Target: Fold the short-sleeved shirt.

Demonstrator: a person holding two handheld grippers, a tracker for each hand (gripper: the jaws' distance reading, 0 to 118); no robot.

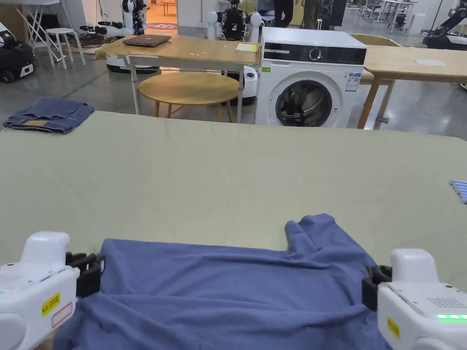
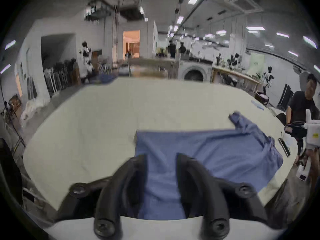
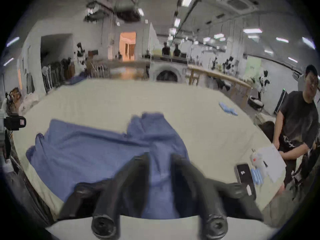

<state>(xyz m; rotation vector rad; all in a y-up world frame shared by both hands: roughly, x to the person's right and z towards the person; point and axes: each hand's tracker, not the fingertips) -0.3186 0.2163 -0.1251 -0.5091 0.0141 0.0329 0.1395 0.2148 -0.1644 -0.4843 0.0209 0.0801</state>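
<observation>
A blue short-sleeved shirt (image 1: 219, 287) (image 2: 207, 150) (image 3: 86, 150) lies spread and wrinkled on the near part of the pale green table (image 1: 228, 173). One sleeve (image 1: 314, 232) sticks out towards the far right. My left gripper (image 1: 86, 275) (image 2: 161, 157) hovers at the shirt's left edge, jaws apart, with blue cloth showing in the gap. At the shirt's right side my right gripper (image 1: 374, 285) (image 3: 160, 157) is also open over the fabric. Each gripper view also catches the other gripper, the right gripper (image 2: 297, 131) and the left gripper (image 3: 14, 122).
Folded jeans (image 1: 48, 116) rest on the table's far left corner. A small blue striped item (image 1: 459, 189) sits at the right edge. A person (image 3: 297, 122) stands by the table's right side beside a black box (image 3: 243, 173) and papers. Beyond the table stands a washing machine (image 1: 310, 77).
</observation>
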